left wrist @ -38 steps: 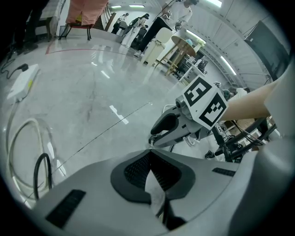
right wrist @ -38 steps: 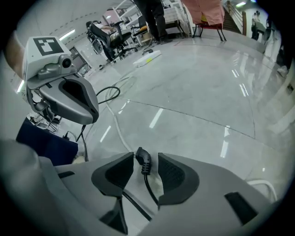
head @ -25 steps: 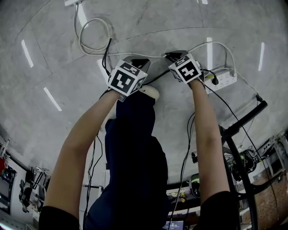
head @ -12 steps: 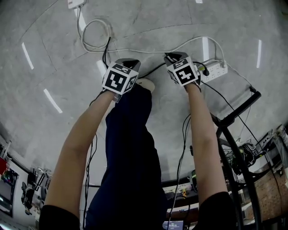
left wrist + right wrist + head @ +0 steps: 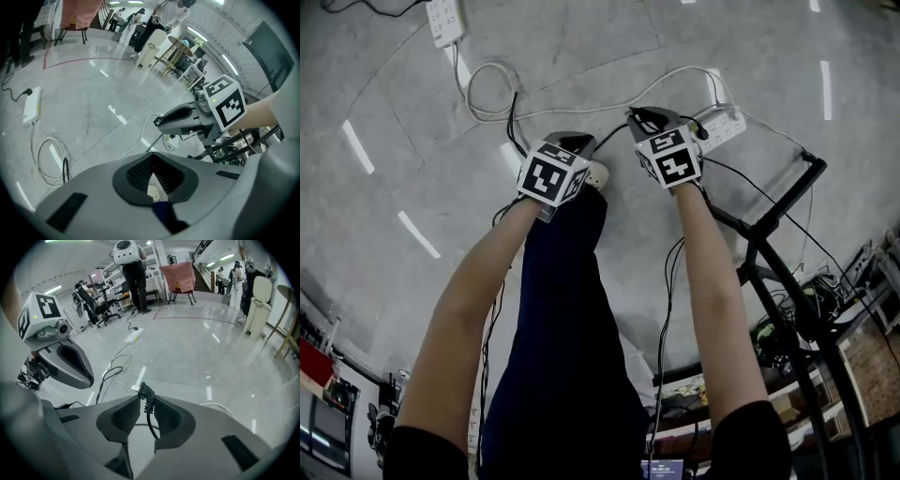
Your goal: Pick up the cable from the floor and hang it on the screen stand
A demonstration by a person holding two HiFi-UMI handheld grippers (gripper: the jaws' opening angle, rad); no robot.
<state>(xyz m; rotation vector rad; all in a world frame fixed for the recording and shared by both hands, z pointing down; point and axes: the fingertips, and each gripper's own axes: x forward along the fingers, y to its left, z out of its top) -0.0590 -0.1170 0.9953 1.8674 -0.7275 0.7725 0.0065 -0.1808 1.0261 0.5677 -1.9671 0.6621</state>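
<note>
The black cable (image 5: 514, 112) comes up off the grey floor to my two grippers. My right gripper (image 5: 641, 116) is shut on its plug (image 5: 145, 393), which stands upright between the pads; these jaws have just been closing on it. From there the cable (image 5: 152, 139) slants down to my left gripper (image 5: 152, 158), whose tips are pressed together on it. Side by side above the floor, my left gripper (image 5: 572, 142) is to the left of the right one. The black screen stand (image 5: 769, 234) rises at the right.
A white power strip (image 5: 722, 127) lies just beyond my right gripper, with a white cable loop (image 5: 492, 89) running to a second strip (image 5: 442, 19) at the top left. The person's leg and shoe (image 5: 596, 174) are under my left gripper. People, chairs and tables stand far off.
Both grippers have risen from the floor with the black cable. The floor, the power strips and the white loop look farther away, and more of the stand shows at the right.
</note>
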